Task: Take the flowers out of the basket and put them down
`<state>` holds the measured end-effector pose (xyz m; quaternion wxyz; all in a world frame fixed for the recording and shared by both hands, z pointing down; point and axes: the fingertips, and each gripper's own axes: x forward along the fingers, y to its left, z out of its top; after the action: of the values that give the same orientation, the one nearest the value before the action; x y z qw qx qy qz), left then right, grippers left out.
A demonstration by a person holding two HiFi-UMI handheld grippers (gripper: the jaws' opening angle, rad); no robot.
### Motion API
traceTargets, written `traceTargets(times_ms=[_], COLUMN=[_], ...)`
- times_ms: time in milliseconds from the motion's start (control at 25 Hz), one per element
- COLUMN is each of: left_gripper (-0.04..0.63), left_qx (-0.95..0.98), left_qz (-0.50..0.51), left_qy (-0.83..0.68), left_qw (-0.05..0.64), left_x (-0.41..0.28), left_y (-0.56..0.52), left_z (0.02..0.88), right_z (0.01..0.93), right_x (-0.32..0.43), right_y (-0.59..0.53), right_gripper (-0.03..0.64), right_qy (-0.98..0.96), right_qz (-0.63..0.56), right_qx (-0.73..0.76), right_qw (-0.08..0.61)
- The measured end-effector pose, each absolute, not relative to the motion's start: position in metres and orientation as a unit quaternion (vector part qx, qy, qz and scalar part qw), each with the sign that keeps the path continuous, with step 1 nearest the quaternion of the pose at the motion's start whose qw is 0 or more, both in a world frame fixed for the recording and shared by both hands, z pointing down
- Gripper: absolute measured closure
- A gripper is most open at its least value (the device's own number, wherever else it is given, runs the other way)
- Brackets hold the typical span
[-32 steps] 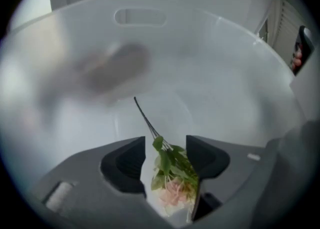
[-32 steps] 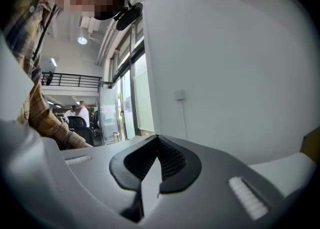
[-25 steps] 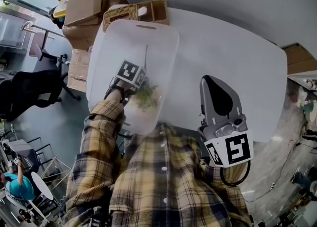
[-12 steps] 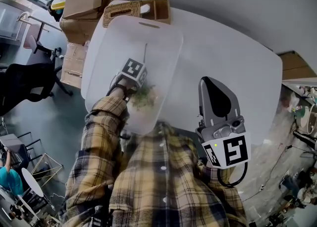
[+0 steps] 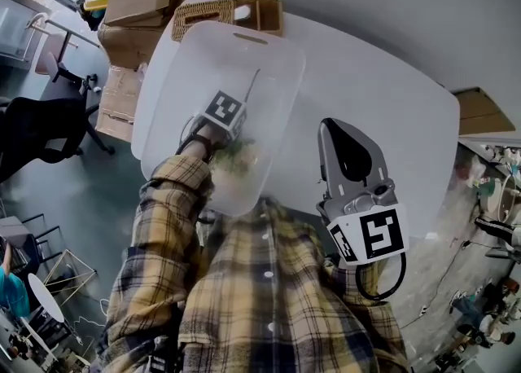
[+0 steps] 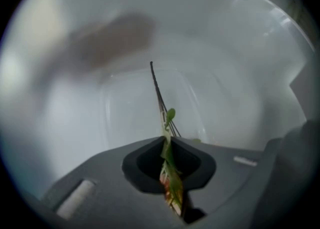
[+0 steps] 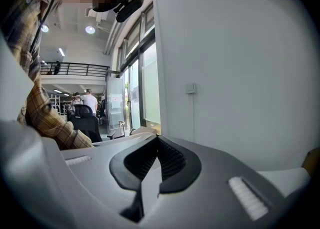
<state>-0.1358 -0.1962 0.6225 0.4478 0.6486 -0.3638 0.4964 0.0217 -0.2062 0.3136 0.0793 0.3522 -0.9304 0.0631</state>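
A translucent white basket stands on the white table. My left gripper reaches down into it, over a green bunch of flowers at the bottom. In the left gripper view its jaws have just been closing and are now shut on the flowers, with leaves pinched between the pads. A thin dark stem sticks out past the tips. My right gripper hovers over the table to the right of the basket. It is shut with nothing in it.
A wicker tray and a wooden box sit at the table's far edge behind the basket. Cardboard boxes and a black office chair stand on the floor to the left. Bare tabletop lies right of the basket.
The thin stem in the basket now leans to the right where it stood straighter before. The right gripper has drifted slightly left towards the basket.
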Motion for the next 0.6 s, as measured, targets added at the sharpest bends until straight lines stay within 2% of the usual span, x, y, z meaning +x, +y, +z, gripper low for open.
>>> traceTargets(times_ms=[440, 600], left_gripper=[0.586, 0.586], left_qx=[0.697, 0.721], left_qz=[0.475, 0.456], left_qy=[-0.373, -0.392], left_qw=[0.387, 0.345], left_x=[-0.127, -0.125], left_y=[-0.201, -0.215], left_z=[0.578, 0.547], right_z=[0.306, 0.300], right_x=[0.001, -0.002], right_y=[-0.204, -0.203], right_gripper=[0.614, 0.614], right_qy=[-0.936, -0.938], right_qz=[0.058, 0.053], right_qx=[0.336, 0.333], right_qw=[0.085, 0.083])
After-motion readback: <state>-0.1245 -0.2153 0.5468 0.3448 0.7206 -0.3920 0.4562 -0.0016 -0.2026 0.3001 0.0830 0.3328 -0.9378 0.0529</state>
